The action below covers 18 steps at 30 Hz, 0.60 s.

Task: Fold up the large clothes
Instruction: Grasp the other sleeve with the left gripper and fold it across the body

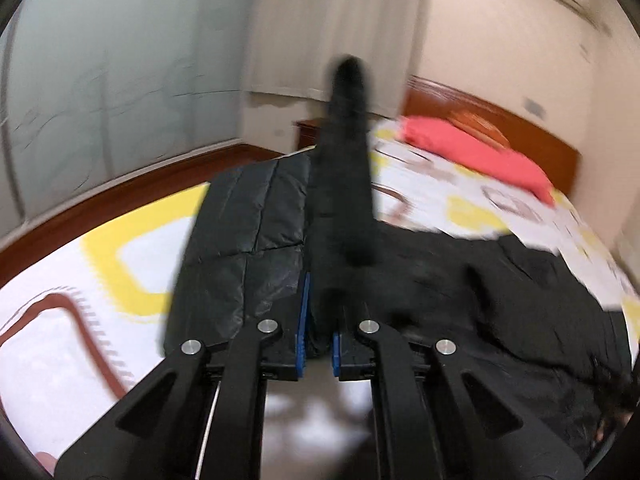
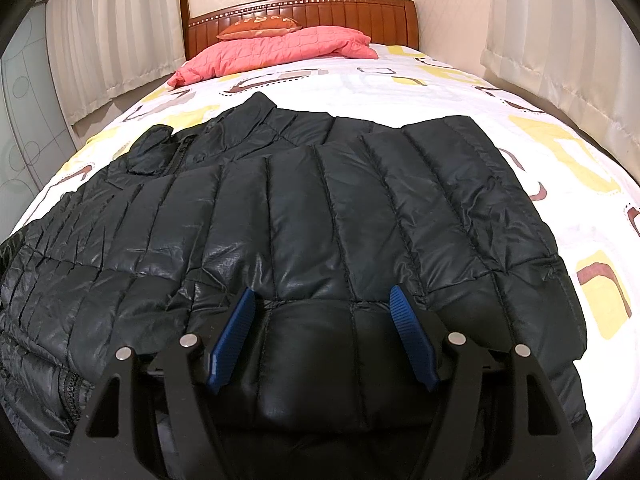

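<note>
A black quilted puffer jacket (image 2: 320, 216) lies spread on the bed, one side folded across its body. My right gripper (image 2: 322, 336) is open, its blue pads either side of a puffed panel at the jacket's near edge. In the blurred left wrist view my left gripper (image 1: 319, 332) is shut on a black part of the jacket (image 1: 344, 184), which rises up from the jaws. The rest of the jacket (image 1: 248, 248) lies below on the bed.
The bed has a white sheet with yellow and brown shapes (image 2: 440, 84). A pink quilt (image 2: 276, 50) and an orange pillow (image 2: 260, 26) lie at the wooden headboard (image 2: 304, 10). Curtains (image 2: 560, 40) hang on both sides. A frosted glass wardrobe (image 1: 100, 80) stands beyond the bed.
</note>
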Each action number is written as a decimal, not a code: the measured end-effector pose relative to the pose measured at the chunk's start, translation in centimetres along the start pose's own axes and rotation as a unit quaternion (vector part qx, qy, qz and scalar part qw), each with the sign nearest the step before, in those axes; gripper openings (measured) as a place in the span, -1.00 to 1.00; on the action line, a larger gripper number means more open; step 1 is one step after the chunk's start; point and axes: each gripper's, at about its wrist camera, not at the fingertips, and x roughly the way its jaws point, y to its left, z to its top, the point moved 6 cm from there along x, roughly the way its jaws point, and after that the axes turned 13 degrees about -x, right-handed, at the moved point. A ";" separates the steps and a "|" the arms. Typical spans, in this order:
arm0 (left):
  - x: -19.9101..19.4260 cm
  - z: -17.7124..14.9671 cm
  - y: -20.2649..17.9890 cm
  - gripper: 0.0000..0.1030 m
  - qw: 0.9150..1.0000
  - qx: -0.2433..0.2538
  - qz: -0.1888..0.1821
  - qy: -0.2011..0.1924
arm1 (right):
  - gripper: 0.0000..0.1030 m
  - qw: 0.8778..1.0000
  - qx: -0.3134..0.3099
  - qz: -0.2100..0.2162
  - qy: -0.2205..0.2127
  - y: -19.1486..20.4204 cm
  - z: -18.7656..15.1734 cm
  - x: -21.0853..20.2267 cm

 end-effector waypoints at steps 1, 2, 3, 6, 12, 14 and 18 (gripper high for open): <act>0.4 -0.7 -2.0 -0.84 1.000 0.018 -0.009 0.009 | 0.35 1.000 0.000 0.000 0.000 0.0 0.0 0.0; 0.3 -1.5 -3.1 -0.84 0.999 0.028 -0.013 0.015 | 0.35 1.000 0.000 0.000 0.000 0.0 0.0 0.0; 0.3 -2.2 -4.4 -0.84 0.999 0.041 -0.018 0.019 | 0.35 1.000 0.000 -0.001 0.000 0.0 0.0 0.0; 1.3 -3.9 -8.2 -0.84 0.996 0.076 -0.029 0.032 | 0.35 1.000 0.001 -0.001 0.000 0.0 -0.1 0.0; 2.3 -7.5 -12.8 -0.84 0.990 0.127 -0.040 0.056 | 0.35 1.000 0.001 -0.001 0.000 -0.1 0.0 0.0; 2.6 -8.5 -14.5 -0.84 0.986 0.148 -0.042 0.061 | 0.35 1.000 0.002 -0.001 -0.001 -0.1 0.0 0.0; 3.5 -10.8 -16.8 -0.82 0.979 0.181 -0.046 0.082 | 0.35 1.000 0.001 -0.002 0.000 -0.1 0.0 0.0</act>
